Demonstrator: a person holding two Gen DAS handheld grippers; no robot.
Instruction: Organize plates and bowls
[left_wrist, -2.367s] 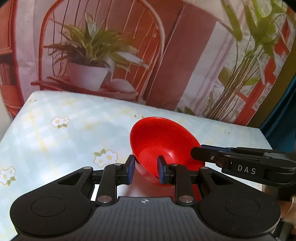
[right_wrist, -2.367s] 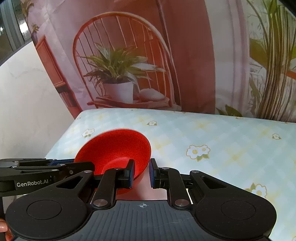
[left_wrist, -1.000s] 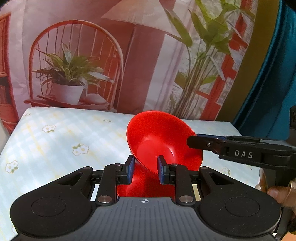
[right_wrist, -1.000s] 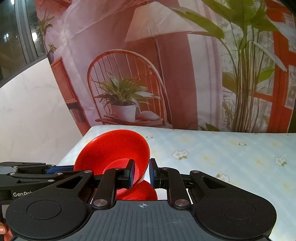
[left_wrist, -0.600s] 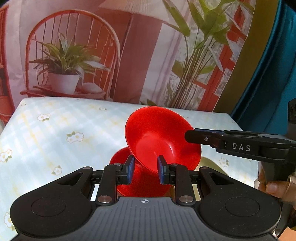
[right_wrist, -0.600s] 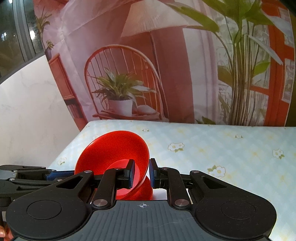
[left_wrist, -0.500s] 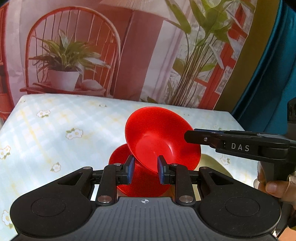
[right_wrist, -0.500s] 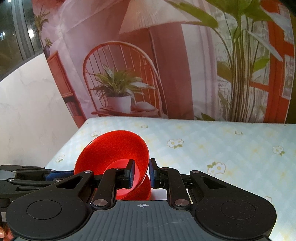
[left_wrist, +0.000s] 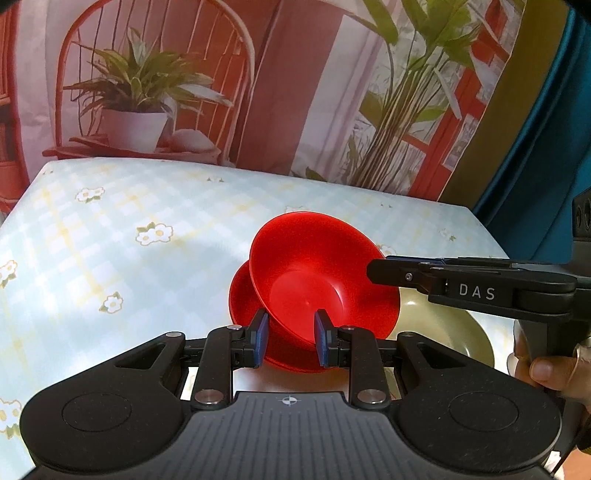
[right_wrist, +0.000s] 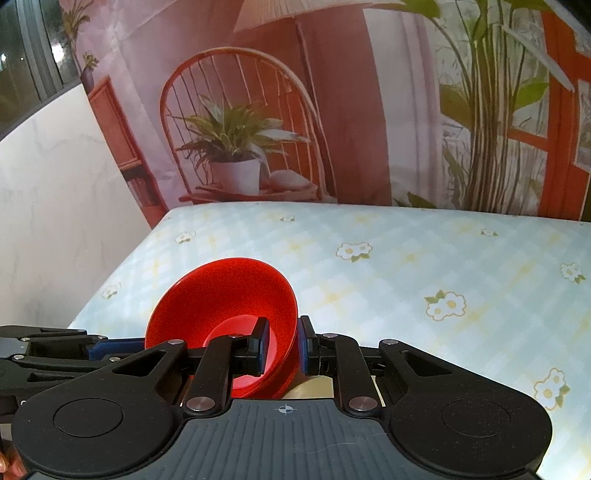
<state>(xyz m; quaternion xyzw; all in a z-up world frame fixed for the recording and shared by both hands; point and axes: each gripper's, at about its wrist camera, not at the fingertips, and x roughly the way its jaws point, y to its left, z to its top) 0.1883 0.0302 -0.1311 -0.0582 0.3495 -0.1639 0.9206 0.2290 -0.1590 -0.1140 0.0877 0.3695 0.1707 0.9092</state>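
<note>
A red bowl (left_wrist: 314, 269) hangs tilted between both grippers, just above a red plate (left_wrist: 243, 295) on the table. My left gripper (left_wrist: 290, 341) is shut on the bowl's near rim. My right gripper (right_wrist: 282, 349) is shut on the bowl's opposite rim; its finger (left_wrist: 399, 273) shows at the bowl's right edge in the left wrist view. In the right wrist view the bowl (right_wrist: 221, 295) fills the lower left. A pale green plate (left_wrist: 443, 325) lies to the right of the red plate, partly under the right gripper.
The table has a light blue checked cloth with daisies (left_wrist: 110, 229). A printed backdrop of a chair and plants (left_wrist: 155, 92) stands behind the far edge. A white wall (right_wrist: 55, 203) is on the left.
Both grippers have lowered the red bowl toward the red plate, which came into view beneath it. The green plate now shows at the right.
</note>
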